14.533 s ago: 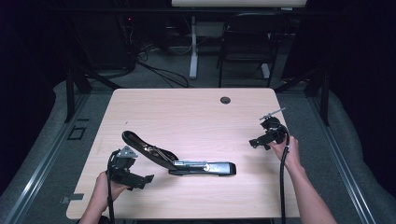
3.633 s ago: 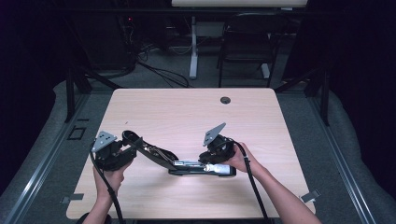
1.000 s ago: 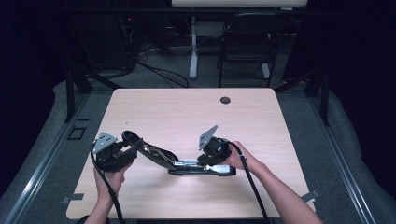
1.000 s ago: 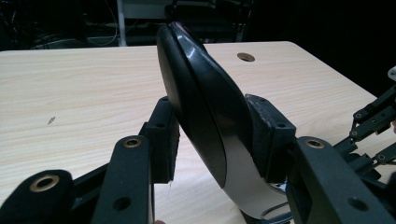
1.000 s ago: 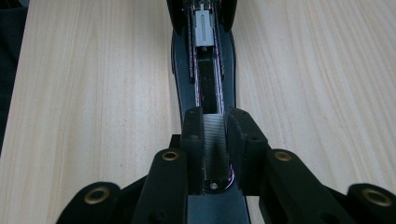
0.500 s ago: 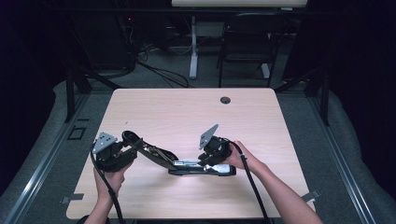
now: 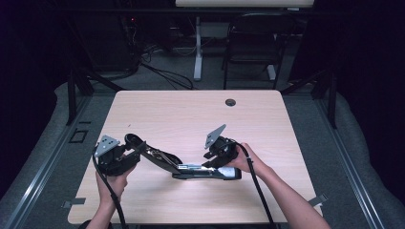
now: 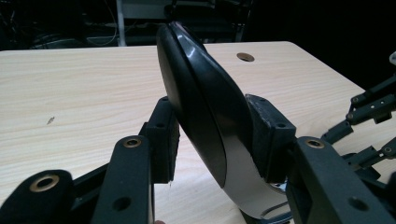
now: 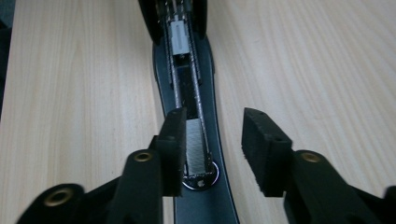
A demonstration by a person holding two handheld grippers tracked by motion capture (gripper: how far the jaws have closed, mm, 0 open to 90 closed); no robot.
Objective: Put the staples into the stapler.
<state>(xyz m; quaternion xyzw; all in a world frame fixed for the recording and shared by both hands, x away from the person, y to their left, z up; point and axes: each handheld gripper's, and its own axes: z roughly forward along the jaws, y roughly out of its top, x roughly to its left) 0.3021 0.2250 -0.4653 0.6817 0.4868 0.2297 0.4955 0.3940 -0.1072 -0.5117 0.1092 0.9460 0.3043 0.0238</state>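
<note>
A large black stapler (image 7: 184,164) lies opened out near the front of the wooden desk (image 7: 191,114), its base flat on the wood and its top arm swung up and back toward the left. The left claw (image 7: 128,151) is clenched on that raised arm; in the left gripper view the glossy, rounded black cover (image 8: 201,112) sits squeezed between the ribbed pads. The right claw (image 9: 212,140) hangs released over the staple channel (image 9: 189,93), its jaws spread to either side of the bright metal strip of staples (image 9: 195,147).

The step in hand looks like loading or seating the staples, though the blurred close view leaves that uncertain. Next, the right claw probably needs to settle the strip straight in the narrow track while the left holds the arm well clear. The track is thin pressed steel, the base smooth dark plastic, the desk pale matte woodgrain.
</note>
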